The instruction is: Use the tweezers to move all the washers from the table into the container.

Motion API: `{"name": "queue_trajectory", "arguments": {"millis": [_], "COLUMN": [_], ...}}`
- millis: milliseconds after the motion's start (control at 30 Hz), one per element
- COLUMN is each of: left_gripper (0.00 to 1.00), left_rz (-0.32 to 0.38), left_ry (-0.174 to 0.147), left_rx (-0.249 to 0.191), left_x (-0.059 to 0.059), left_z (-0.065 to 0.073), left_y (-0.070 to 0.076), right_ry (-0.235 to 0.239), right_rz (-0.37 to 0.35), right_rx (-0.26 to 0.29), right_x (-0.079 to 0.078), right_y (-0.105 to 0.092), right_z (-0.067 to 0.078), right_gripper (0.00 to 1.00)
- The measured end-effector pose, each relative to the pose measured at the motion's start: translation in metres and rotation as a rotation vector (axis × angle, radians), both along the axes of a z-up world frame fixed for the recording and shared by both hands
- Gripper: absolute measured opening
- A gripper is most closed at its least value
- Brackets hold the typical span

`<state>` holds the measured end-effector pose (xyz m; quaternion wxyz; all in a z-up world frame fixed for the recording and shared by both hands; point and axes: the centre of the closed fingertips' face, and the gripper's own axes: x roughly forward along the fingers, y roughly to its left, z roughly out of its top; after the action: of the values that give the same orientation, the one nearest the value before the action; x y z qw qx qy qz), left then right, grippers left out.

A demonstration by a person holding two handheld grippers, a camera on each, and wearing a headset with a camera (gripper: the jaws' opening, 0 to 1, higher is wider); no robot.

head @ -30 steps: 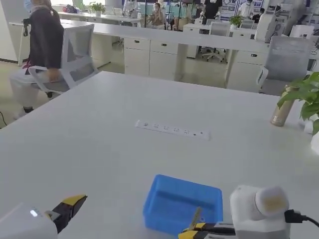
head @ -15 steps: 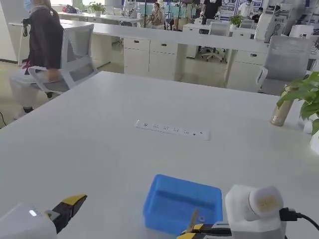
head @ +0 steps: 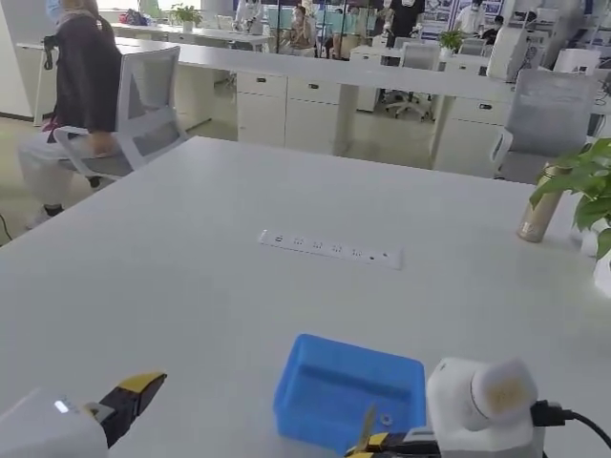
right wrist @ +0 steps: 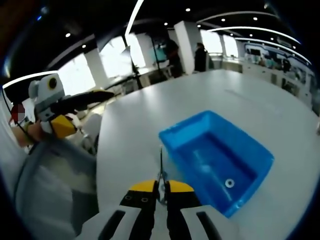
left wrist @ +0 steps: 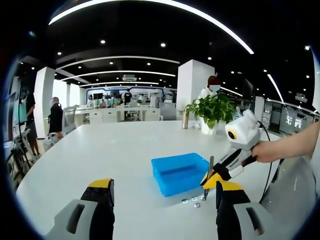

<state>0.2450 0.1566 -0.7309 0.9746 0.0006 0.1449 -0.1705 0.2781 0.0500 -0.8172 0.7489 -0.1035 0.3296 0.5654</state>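
From what I see, the job is early. One washer [right wrist: 229, 183] lies on the floor of the blue container [right wrist: 186, 131]. About three more washers [left wrist: 194, 201] sit loose on the table [head: 191, 248], just beside the container's near wall. My right gripper [right wrist: 160, 187] has its jaws pressed together on the tweezers [right wrist: 161, 165], whose tips point down just outside the container, close above those loose washers. I cannot tell whether the tips pinch anything. My left gripper [head: 134, 394] hangs well off to the side of the container, jaws spread and empty. I judge most of the moving is left to do.
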Motion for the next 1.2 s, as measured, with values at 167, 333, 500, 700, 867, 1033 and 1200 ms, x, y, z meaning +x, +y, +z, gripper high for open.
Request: {"name": "queue_trajectory", "arguments": {"millis": [167,333,500,700,867,1033,1200], "left_gripper": [0.85,0.85,0.85,0.84,0.84,0.84,0.83], "left_rz": [-0.001,-0.002,-0.002,0.001,0.002,0.005,-0.001], "left_ry": [0.004,0.006,0.005,0.007,0.006,0.005,0.008], "left_rx": [0.002,0.002,0.002,-0.003,-0.005,-0.009,-0.006], "left_x": [0.0,0.0,0.0,0.0,0.0,0.0,0.0], "left_z": [-0.001,-0.002,-0.001,-0.001,-0.001,0.0,-0.001], "left_y": [0.0,0.0,-0.001,0.0,0.001,0.001,0.0], "right_ry": [-0.071,-0.151,-0.229,-0.23,-0.098,-0.044,-0.008], "right_rz": [0.068,0.152,0.21,0.15,0.045,-0.011,-0.029], "right_rx": [-0.03,-0.063,-0.075,-0.052,0.081,0.147,0.207], "right_x": [-0.007,-0.007,-0.012,-0.008,-0.009,-0.003,0.0], "right_y": [0.004,0.004,0.006,0.002,-0.001,-0.008,-0.007], "right_z": [0.002,-0.003,-0.006,-0.006,0.004,0.015,0.037], "right_gripper": [0.04,0.04,0.03,0.03,0.03,0.03,0.03]}}
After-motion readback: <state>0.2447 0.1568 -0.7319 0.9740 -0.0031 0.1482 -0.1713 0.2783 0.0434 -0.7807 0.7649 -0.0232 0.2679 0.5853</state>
